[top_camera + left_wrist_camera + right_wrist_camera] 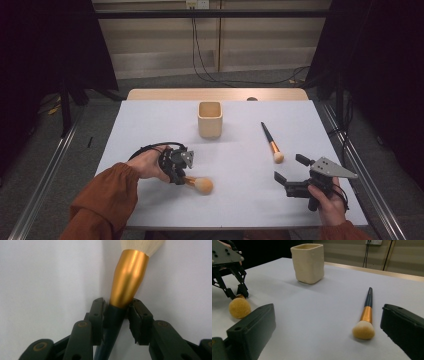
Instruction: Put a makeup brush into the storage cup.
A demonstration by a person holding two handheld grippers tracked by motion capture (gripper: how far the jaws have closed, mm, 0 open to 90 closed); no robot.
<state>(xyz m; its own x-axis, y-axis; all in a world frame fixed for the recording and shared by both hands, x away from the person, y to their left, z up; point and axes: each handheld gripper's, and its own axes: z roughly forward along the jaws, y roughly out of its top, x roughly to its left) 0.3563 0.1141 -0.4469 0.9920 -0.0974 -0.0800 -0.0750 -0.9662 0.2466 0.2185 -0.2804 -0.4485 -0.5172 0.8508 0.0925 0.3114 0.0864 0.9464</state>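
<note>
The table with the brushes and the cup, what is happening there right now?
A person works with a gripper in each hand. The left gripper is shut on the dark handle of a large makeup brush lying on the white table. The right gripper is open, near a second brush. The beige cup stands upright behind them.

Makeup brush (200, 184) with dark handle, gold ferrule (127, 280) and round, fluffy tan head (239, 307), lying flat on the white table near its front edge, left of centre, head toward the right in the high view. Handle end pinched just behind the ferrule between two black jaws, head resting on the tabletop.
</note>
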